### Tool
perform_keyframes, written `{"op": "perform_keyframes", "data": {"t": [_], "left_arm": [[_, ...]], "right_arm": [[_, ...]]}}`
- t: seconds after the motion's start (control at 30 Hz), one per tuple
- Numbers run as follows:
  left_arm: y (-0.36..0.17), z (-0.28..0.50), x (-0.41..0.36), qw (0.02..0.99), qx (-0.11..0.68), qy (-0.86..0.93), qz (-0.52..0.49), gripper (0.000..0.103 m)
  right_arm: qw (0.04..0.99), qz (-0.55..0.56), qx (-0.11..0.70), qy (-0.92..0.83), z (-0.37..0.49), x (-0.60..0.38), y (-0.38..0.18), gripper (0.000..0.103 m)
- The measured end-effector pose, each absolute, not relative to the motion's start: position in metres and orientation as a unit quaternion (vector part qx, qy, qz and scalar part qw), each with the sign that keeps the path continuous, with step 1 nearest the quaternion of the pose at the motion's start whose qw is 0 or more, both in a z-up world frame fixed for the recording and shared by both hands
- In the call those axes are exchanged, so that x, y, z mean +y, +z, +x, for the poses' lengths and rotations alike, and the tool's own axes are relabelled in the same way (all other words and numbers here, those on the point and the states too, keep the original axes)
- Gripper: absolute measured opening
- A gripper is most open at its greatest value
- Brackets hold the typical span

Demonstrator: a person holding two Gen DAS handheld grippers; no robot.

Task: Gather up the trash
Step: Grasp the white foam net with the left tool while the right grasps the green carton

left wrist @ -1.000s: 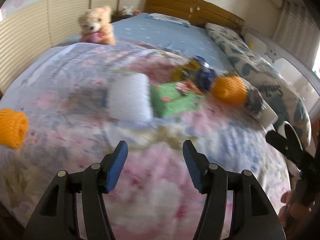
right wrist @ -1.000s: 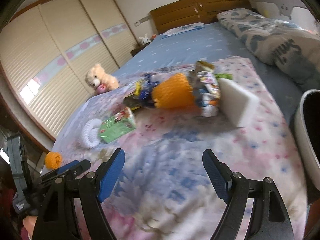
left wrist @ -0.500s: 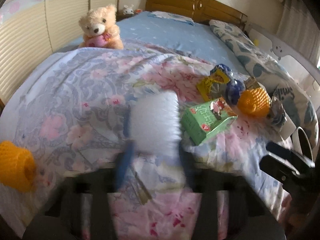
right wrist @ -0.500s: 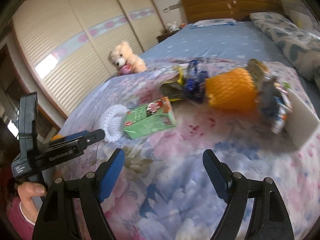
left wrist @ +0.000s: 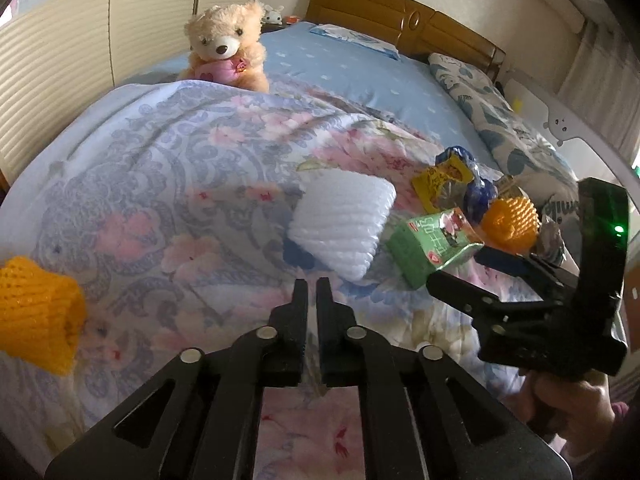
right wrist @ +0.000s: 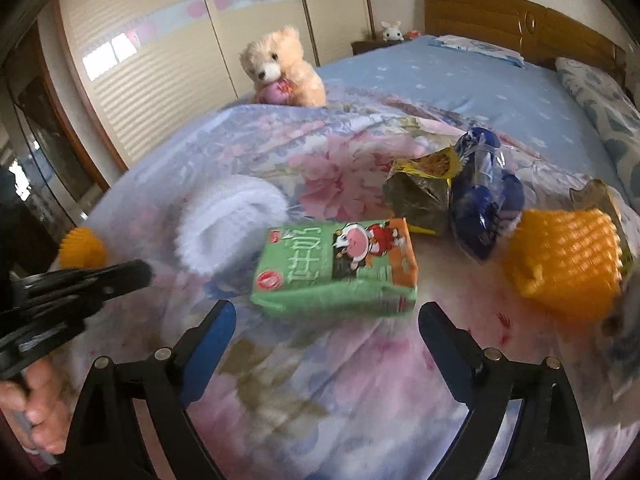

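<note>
On the floral quilt [right wrist: 320, 384], centre: green drink carton [right wrist: 336, 268], lying flat on its side, printed face up with a cartoon figure and an orange end panel; edges slightly blurred. Just ahead of the right gripper [right wrist: 326, 340], nearer its left finger, not touching; jaws wide apart and just been opening, nothing between them but quilt.
Beside the carton's left end: white foam net sleeve [right wrist: 228, 224], ribbed, curled into a loop, touching or nearly touching the carton. Left gripper [left wrist: 312, 296] points at its near edge in the left wrist view; fingers closed together, empty, having just snapped shut short of the sleeve.
Behind the carton's right end: crumpled yellow-and-dark snack wrapper [right wrist: 424, 184] against a blue plastic wrapper [right wrist: 484, 200]. Far right: orange foam net [right wrist: 564, 256], near the carton but apart. Far left, at the quilt's edge: second orange foam net [left wrist: 38, 312].
Beyond the quilt: teddy bear [right wrist: 282, 68] upright on blue sheet [right wrist: 460, 76]; wooden headboard [right wrist: 512, 20]; slatted wardrobe doors [right wrist: 168, 52].
</note>
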State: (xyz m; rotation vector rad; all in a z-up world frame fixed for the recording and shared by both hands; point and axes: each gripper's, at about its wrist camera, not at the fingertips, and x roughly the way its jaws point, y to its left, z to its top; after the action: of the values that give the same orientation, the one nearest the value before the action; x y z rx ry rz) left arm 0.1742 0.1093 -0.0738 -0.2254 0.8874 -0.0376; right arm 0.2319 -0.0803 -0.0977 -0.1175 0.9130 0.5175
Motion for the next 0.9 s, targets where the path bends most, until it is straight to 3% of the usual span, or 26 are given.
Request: {"op": "perform_keyframes", "data": {"t": [0.23, 0.3, 0.37, 0.53, 0.57, 0.6, 0.67, 0.77, 0.9], "left_arm": [[-0.073, 0.182, 0.112, 0.896, 0.430, -0.016, -0.113, 0.053], [-0.073, 0.186, 0.109, 0.897, 0.428, -0.019, -0.109, 0.072], [-0.074, 0.191, 0.103, 0.899, 0.425, -0.022, -0.100, 0.076], [-0.082, 0.208, 0.086, 0.901, 0.429, -0.009, -0.069, 0.075], [-0.084, 0.212, 0.083, 0.900, 0.431, -0.002, -0.061, 0.062], [-0.087, 0.216, 0.082, 0.899, 0.434, 0.000, -0.058, 0.039], [-0.093, 0.223, 0.083, 0.892, 0.447, -0.004, -0.066, 0.018], [-0.089, 0.219, 0.084, 0.895, 0.441, 0.001, -0.074, 0.011], [-0.080, 0.201, 0.072, 0.899, 0.430, -0.016, -0.082, 0.011]], "right_arm": [[0.862, -0.025, 0.445, 0.241, 0.249, -0.087, -0.106, 0.090], [0.865, -0.022, 0.441, 0.237, 0.247, -0.092, -0.104, 0.090], [0.867, -0.015, 0.439, 0.235, 0.242, -0.098, -0.101, 0.090], [0.874, 0.013, 0.433, 0.218, 0.220, -0.125, -0.095, 0.090], [0.876, 0.019, 0.433, 0.214, 0.216, -0.131, -0.094, 0.090], [0.876, 0.026, 0.433, 0.213, 0.211, -0.138, -0.093, 0.090], [0.878, 0.038, 0.431, 0.205, 0.202, -0.149, -0.090, 0.090], [0.881, 0.054, 0.427, 0.196, 0.188, -0.165, -0.085, 0.090], [0.888, 0.069, 0.415, 0.185, 0.168, -0.187, -0.076, 0.090]]}}
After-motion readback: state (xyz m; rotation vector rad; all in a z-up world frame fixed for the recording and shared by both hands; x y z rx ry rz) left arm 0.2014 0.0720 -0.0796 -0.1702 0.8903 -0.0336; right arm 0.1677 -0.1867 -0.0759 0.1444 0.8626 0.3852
